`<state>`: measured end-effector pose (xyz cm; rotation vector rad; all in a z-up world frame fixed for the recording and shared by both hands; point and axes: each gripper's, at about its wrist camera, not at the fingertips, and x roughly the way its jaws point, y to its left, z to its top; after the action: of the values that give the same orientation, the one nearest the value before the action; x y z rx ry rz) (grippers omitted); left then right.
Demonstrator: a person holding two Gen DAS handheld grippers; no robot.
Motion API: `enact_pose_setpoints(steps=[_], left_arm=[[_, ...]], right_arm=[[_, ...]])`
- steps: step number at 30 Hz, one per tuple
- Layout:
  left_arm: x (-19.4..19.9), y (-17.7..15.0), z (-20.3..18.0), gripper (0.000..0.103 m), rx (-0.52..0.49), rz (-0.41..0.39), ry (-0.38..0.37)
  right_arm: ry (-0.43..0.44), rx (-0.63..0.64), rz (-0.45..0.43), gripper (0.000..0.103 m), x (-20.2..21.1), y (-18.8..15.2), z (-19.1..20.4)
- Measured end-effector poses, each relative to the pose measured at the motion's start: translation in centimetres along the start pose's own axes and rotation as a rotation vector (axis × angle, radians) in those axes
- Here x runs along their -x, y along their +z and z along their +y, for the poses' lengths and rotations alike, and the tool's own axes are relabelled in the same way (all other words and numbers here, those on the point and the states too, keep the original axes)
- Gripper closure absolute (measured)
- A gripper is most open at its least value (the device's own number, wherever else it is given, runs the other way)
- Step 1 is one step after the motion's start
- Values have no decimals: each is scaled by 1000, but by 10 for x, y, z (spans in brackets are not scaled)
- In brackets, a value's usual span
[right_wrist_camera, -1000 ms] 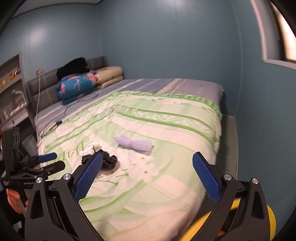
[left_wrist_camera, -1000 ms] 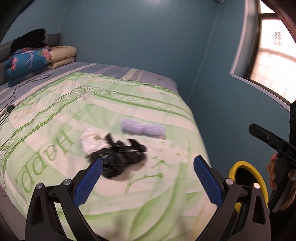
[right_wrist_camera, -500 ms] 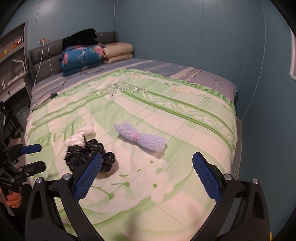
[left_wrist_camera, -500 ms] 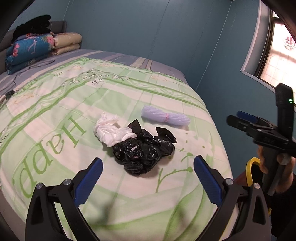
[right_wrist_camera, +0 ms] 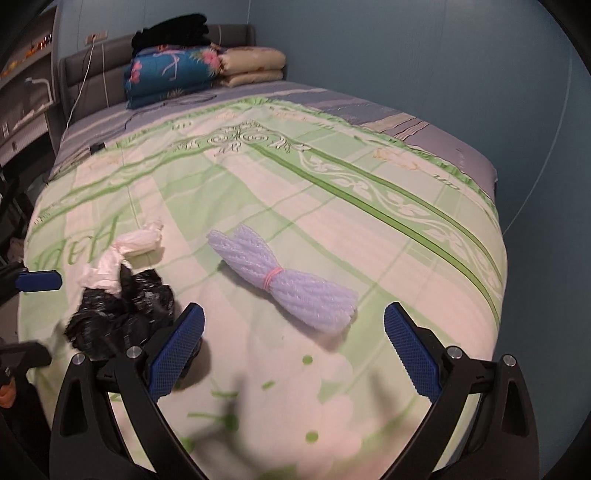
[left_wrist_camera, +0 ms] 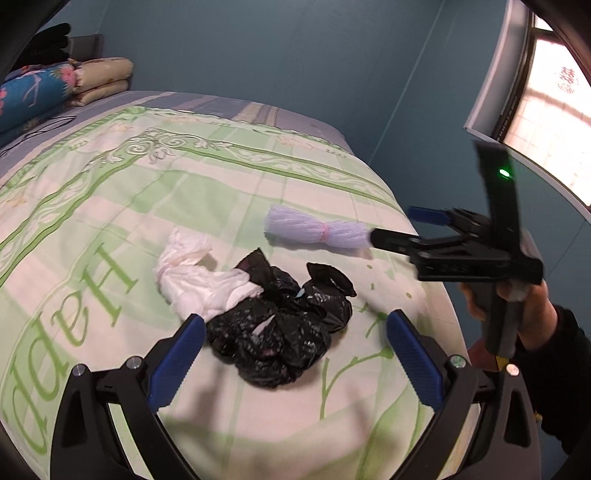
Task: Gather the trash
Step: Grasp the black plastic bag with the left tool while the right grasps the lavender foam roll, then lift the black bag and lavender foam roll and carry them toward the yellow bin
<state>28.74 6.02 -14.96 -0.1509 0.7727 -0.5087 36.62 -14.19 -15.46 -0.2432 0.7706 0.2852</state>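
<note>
Compared with half a second earlier, both cameras sat closer to the trash on the bed (left_wrist_camera: pixel 110 206): the three items filled more of each view. In the left wrist view the right gripper (left_wrist_camera: pixel 399 225) had come further in from the right edge, and its near finger tip now overlapped the end of the lavender bundle (left_wrist_camera: pixel 317 230); contact could not be confirmed from either view. A green indicator light (left_wrist_camera: pixel 504 172) showed on its upright body, and a hand (left_wrist_camera: pixel 524 306) in a dark sleeve held its handle.

Left gripper (left_wrist_camera: pixel 295 358): jaws spread wide, nothing between them, blue pads either side of the black plastic bag (left_wrist_camera: pixel 280 332) and apparently just above it. The left pad appeared just beside the white bag (left_wrist_camera: pixel 199 277).

Right gripper, own view (right_wrist_camera: pixel 293 347): jaws likewise spread wide, nothing held. The lavender bundle (right_wrist_camera: pixel 284 280) lay ahead of the gap, tied at the middle with a pink band (right_wrist_camera: pixel 273 277). The black plastic bag (right_wrist_camera: pixel 118 317) sat at the left pad, partly hidden behind it.

Count of trash on the green patterned cover: one black plastic bag, one white bag (right_wrist_camera: pixel 122 254), one lavender bundle, three in all. All lay near the foot end of the bed; black and white bags touched each other, the bundle lay apart, toward the bed's right edge.

At the head end: two folded stacks, one blue floral quilt (right_wrist_camera: pixel 173 74) and one beige quilt (right_wrist_camera: pixel 255 66), with dark clothing (right_wrist_camera: pixel 170 31) on top of the blue floral quilt.
</note>
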Motion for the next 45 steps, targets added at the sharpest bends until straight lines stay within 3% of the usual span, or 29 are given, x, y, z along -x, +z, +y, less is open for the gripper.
enact_pose_setpoints(steps=[13, 15, 17, 23, 28, 30, 37, 45], left_arm=[[-47, 11, 0, 8, -74, 75, -49], [-52, 11, -2, 14, -90, 87, -60], [-55, 10, -4, 20, -105, 101, -62], [-70, 6, -12, 41, -144, 147, -47], [-71, 6, -15, 49, -155, 151, -41], [-70, 6, -17, 55, -162, 149, -34], [-62, 9, -14, 64, -142, 134, -32], [-43, 11, -12, 69, -136, 106, -41]], right_arm=[[-2, 47, 103, 10, -70, 15, -5], [0, 47, 112, 11, -75, 16, -7], [6, 47, 127, 19, -82, 18, -7], [22, 18, 138, 31, -91, 22, -8], [32, 9, 147, 41, -94, 22, -7], [39, 4, 145, 49, -94, 23, -6], [31, 8, 138, 77, -87, 24, -1], [57, -42, 115, 78, -66, 23, -5]])
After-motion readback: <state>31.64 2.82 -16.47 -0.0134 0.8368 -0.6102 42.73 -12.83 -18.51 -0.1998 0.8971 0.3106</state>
